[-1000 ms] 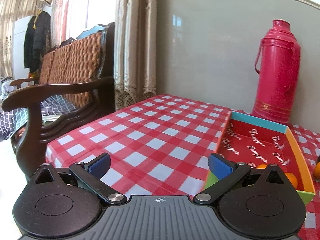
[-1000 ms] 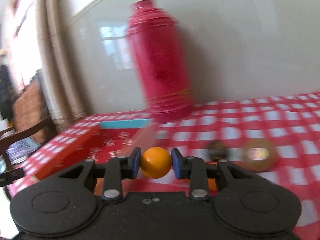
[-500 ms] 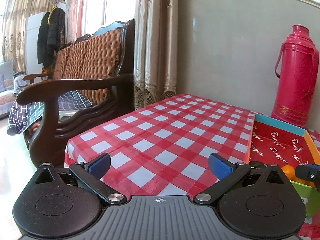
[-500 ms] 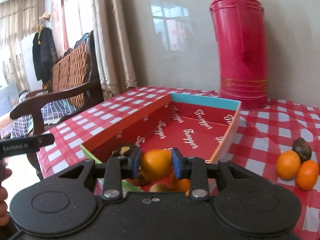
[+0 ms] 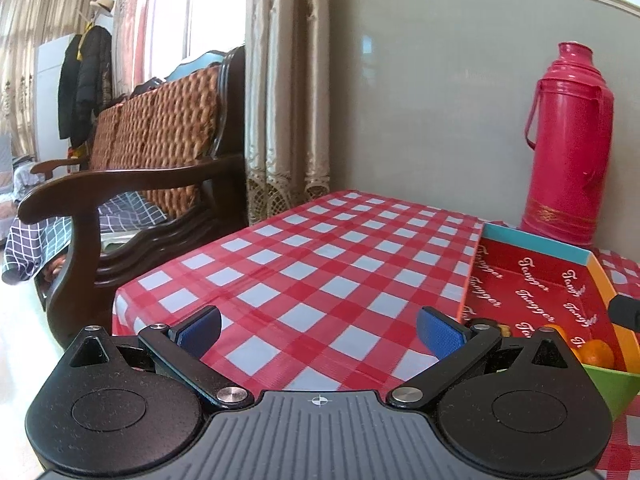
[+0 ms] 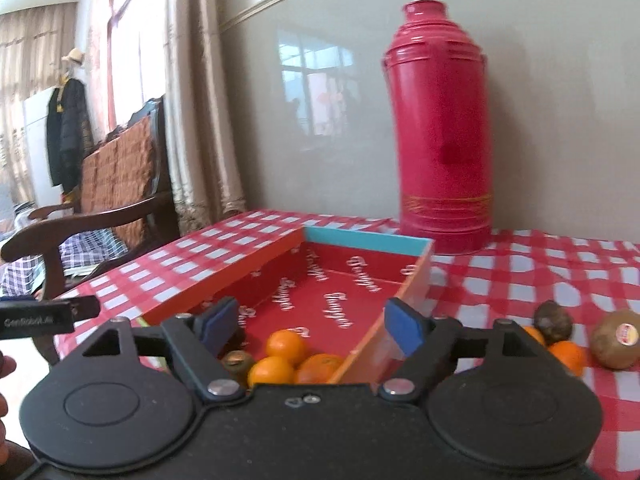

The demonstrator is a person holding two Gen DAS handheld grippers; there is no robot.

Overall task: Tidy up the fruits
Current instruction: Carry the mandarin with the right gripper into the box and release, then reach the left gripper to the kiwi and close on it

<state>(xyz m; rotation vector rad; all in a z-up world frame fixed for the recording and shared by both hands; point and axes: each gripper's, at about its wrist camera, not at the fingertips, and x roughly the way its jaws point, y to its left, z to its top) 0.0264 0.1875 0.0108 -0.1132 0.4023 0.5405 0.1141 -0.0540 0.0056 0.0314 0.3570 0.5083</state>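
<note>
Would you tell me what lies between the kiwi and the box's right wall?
In the right wrist view, two oranges and a dark fruit lie between the kiwi and the box.

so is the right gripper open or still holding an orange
Open. The right gripper has its blue pads spread wide with nothing between them; three oranges lie in the red box below.

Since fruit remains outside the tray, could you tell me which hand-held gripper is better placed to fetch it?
Probably the right hand-held gripper: open, empty, with the kiwi just to its right.
</note>
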